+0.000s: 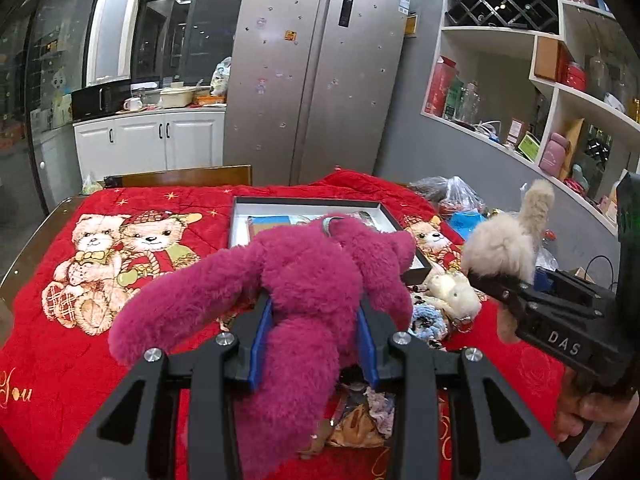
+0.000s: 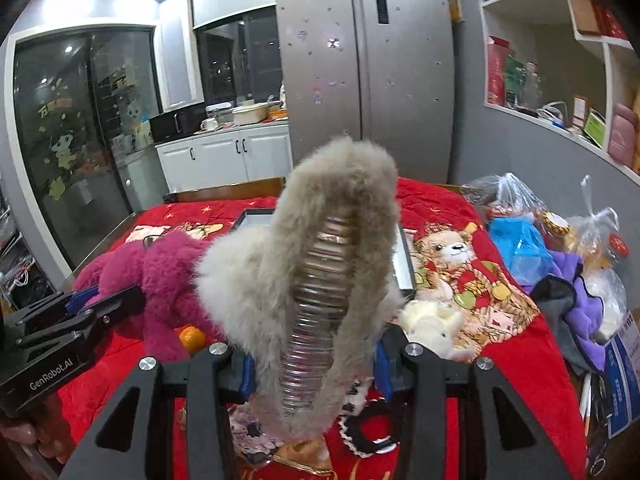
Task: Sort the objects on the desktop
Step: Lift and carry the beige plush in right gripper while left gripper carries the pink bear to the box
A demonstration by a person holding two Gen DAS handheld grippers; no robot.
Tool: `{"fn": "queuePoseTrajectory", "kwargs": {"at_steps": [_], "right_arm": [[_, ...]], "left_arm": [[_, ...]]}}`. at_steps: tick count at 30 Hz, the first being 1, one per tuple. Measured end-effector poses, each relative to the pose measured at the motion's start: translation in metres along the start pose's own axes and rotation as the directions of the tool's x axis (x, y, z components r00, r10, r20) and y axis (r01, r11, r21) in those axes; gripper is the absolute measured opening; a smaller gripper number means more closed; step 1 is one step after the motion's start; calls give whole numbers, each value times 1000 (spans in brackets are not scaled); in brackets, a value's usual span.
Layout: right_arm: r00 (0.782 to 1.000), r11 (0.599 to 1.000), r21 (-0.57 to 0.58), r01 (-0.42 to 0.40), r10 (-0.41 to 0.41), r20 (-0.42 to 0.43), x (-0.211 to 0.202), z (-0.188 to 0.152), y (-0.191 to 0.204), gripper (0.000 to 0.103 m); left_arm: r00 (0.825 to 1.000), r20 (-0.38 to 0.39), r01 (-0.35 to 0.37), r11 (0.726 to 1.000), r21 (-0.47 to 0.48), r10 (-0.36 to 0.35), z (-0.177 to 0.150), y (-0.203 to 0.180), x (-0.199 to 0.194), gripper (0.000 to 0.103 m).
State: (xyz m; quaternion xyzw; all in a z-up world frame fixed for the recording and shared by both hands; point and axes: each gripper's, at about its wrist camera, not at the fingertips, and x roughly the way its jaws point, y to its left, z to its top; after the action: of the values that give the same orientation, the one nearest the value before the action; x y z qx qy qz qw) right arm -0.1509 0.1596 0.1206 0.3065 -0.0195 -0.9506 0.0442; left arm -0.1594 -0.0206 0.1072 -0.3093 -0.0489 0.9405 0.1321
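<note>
A magenta plush toy (image 1: 312,276) hangs above the red blanket, and my left gripper (image 1: 314,320) is shut on its body between the blue pads. In the right wrist view that toy (image 2: 160,276) and the left gripper (image 2: 116,300) show at the left. My right gripper (image 2: 316,364) is shut on a grey fluffy hair claw (image 2: 336,208) with clear plastic teeth, held upright. The left wrist view shows the claw (image 1: 504,240) at the right, in the right gripper (image 1: 480,276). A black-framed box (image 1: 240,220) with a white inside lies behind the toy.
A red bear-print blanket (image 1: 52,344) covers the table. A small cream plush (image 2: 432,328), an orange (image 2: 192,338) and a black-and-white lace piece (image 2: 368,436) lie near the front. Plastic bags (image 2: 516,240) and purple cloth (image 2: 584,308) crowd the right side. A person's hand (image 1: 592,412) holds the right gripper.
</note>
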Motion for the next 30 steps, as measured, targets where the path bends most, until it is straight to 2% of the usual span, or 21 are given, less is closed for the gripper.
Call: {"fn": "queuePoseTrajectory", "kwargs": {"at_steps": [11, 15, 23, 27, 30], "right_arm": [[999, 1000, -30, -5, 4, -38, 23, 15, 12, 45], [996, 997, -19, -70, 69, -57, 30, 29, 8, 45], [994, 997, -25, -79, 77, -76, 48, 48, 10, 45], [988, 993, -8, -116, 115, -107, 67, 56, 6, 45], [987, 995, -10, -103, 101, -123, 84, 63, 4, 45]], "left_arm": [[999, 6, -39, 999, 8, 39, 20, -1, 10, 38], [997, 7, -74, 997, 9, 74, 31, -3, 19, 38], [996, -13, -93, 996, -1, 93, 49, 4, 51, 38], [995, -30, -95, 995, 0, 95, 62, 9, 75, 38], [994, -43, -98, 995, 1, 98, 73, 12, 95, 38]]}}
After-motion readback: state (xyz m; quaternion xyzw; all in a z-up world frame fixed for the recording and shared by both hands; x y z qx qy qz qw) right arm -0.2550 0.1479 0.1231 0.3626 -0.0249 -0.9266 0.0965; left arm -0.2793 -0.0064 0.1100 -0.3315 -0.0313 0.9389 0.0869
